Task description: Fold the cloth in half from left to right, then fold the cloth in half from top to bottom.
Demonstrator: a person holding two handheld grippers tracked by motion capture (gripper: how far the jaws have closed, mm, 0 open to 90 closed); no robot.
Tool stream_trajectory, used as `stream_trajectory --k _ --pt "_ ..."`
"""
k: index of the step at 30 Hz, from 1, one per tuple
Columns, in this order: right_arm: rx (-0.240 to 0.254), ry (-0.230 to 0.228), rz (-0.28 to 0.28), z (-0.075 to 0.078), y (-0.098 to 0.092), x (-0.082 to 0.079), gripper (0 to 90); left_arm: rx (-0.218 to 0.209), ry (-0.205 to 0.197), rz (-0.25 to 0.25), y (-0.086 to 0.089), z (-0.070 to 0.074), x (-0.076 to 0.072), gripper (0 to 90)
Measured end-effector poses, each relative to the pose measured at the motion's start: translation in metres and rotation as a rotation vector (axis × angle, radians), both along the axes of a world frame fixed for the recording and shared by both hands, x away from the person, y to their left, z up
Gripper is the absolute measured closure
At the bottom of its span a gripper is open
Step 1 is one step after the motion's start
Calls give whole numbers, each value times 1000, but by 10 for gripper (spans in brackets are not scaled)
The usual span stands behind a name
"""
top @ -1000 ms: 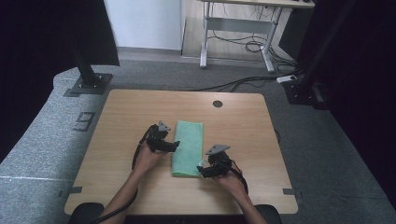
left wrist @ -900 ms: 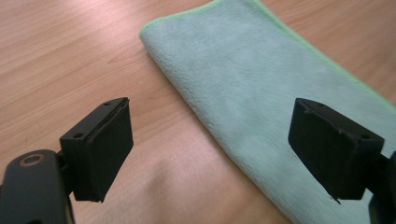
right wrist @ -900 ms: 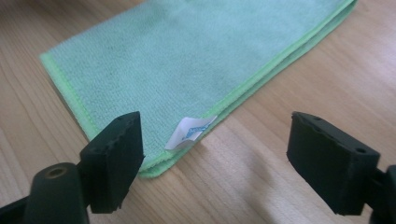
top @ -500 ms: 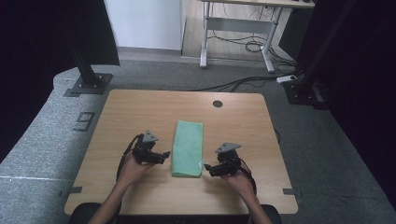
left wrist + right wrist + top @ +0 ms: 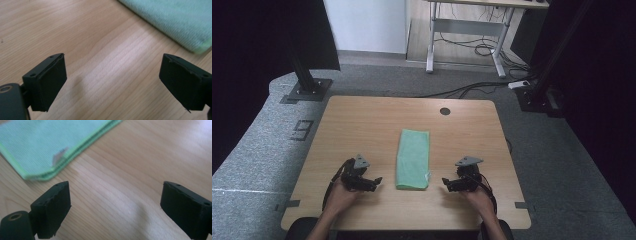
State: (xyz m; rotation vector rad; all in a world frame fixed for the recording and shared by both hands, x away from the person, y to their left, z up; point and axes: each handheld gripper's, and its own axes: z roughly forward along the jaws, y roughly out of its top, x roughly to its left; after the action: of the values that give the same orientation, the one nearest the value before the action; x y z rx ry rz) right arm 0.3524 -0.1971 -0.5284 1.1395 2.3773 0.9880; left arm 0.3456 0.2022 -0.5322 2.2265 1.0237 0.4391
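While both hands sit low at the near edge of the bench, lines run near to far:

L hand: near-left of the bench (image 5: 362,120), holding the left gripper (image 5: 373,182), which points inward toward the cloth.
L fingers: wide apart, nothing between them but bare wood; they've just been opening further. In the left gripper view one pad (image 5: 51,83) sits left, the other right, w/ the cloth's near corner up top right, clear of both.
R hand: near-right, holding the right gripper (image 5: 448,183), pointing inward toward the cloth from the other side.
R fingers: also spread wide & empty, just been opening too. Right gripper view has a pad (image 5: 55,207) each side, wood grain between.
Cloth: green folded cloth (image 5: 414,158), lying flat mid-bench btwn the two grippers, long side running away from the person. Near both, touching neither.
Cloth detail: small white tag at its near right corner; folded layers visible at the edge in the right gripper view.
Bench far side: round dark cable hole (image 5: 445,111) near the far edge, right of centre.
Beyond: grey carpet, black stand bases either side, a white-legged desk w/ cables at the back.
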Motion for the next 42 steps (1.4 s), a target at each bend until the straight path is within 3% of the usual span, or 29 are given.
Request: stream_trajectory --k 4,10,16,32,36,42 --pt "-16 15 -12 -9 -4 0 81 -14 16 5 1 -6 1 66" --pt "-36 14 -33 -20 -9 2 71 6 14 -3 -3 -15 1 35" --pt "8 -8 -38 -28 -13 3 0 -20 36 -5 -2 -16 4 20" --pt "9 -8 -36 -28 -13 3 0 -17 40 12 -3 -17 5 0" --pt "9 -8 -36 -28 -13 3 0 -4 59 25 -6 -14 7 0" --pt "9 -8 -36 -28 -13 3 0 -25 48 22 -10 -9 11 14"
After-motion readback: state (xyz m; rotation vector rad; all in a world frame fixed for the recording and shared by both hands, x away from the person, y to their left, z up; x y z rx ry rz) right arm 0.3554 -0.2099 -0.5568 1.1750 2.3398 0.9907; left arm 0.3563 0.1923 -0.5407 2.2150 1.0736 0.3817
